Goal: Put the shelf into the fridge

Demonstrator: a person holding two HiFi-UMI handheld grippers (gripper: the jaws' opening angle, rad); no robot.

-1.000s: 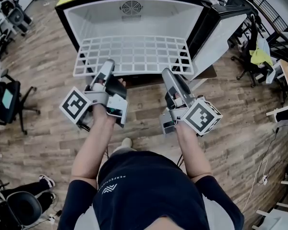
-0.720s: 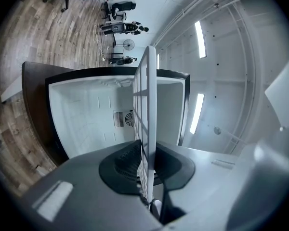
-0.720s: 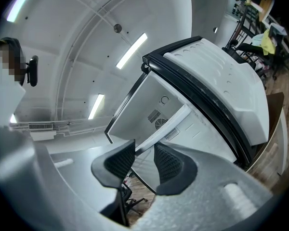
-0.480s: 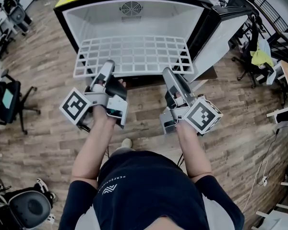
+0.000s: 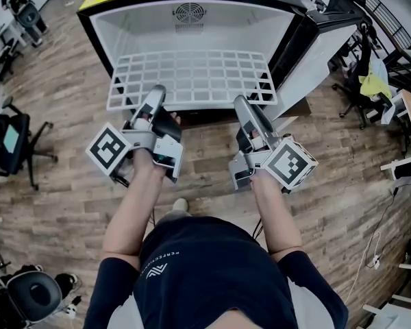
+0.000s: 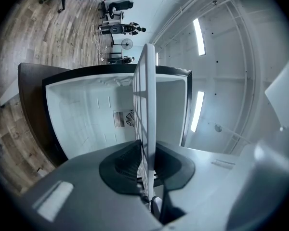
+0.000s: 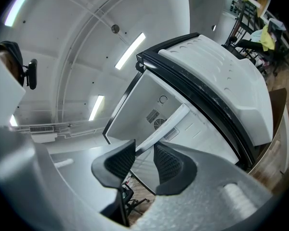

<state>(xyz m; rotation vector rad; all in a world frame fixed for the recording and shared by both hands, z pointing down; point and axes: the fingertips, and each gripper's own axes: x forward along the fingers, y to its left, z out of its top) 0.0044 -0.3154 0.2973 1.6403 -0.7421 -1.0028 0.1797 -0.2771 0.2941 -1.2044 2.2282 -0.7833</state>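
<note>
A white wire shelf lies flat across the mouth of the open fridge, with its near edge sticking out toward me. My left gripper is shut on that near edge at the left. My right gripper is shut on it at the right. In the left gripper view the shelf stands edge-on between the dark pads of the left gripper, and the fridge cavity lies behind. In the right gripper view the shelf's rim runs between the pads of the right gripper.
The fridge door hangs open at the right. Office chairs stand on the wood floor at the left, and another chair is at the lower left. Desks and chairs crowd the right side.
</note>
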